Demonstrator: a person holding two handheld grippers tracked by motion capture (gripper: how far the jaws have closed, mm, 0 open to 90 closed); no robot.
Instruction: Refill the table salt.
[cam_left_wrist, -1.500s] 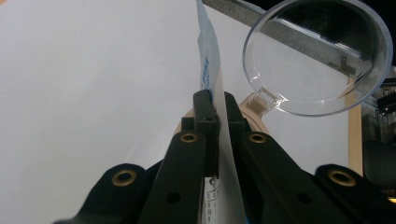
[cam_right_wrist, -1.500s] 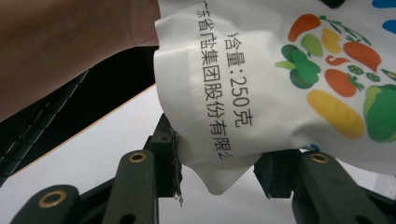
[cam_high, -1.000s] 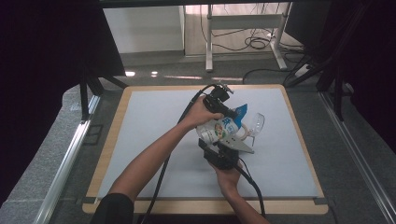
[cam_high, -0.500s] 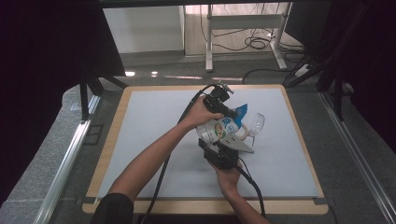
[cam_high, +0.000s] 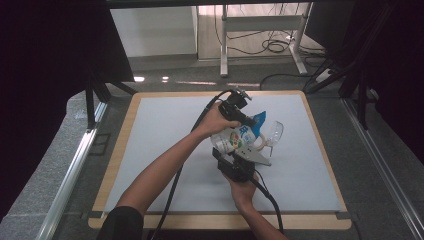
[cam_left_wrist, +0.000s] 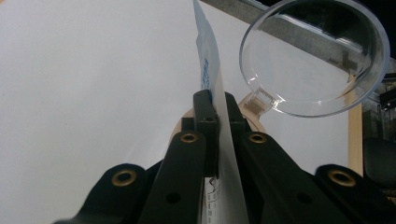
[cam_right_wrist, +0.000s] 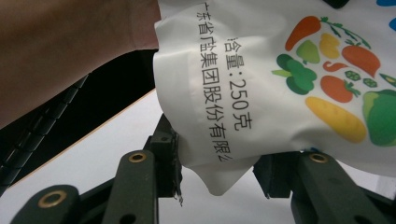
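We hold the bag (cam_high: 234, 139) above mid-table between both grippers. Left gripper (cam_left_wrist: 216, 100) is clamped on its top edge; right gripper (cam_right_wrist: 215, 161) stands wide, the bottom corner hanging between its jaws. A clear scoop (cam_left_wrist: 315, 56) sits just beyond. Best we keep the bag tilted toward the scoop, moving slowly so nothing spills.

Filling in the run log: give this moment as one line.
left gripper: shut on bag edge | right gripper: jaws around bag corner, grip unclear | clear cup: beside bag | table: white
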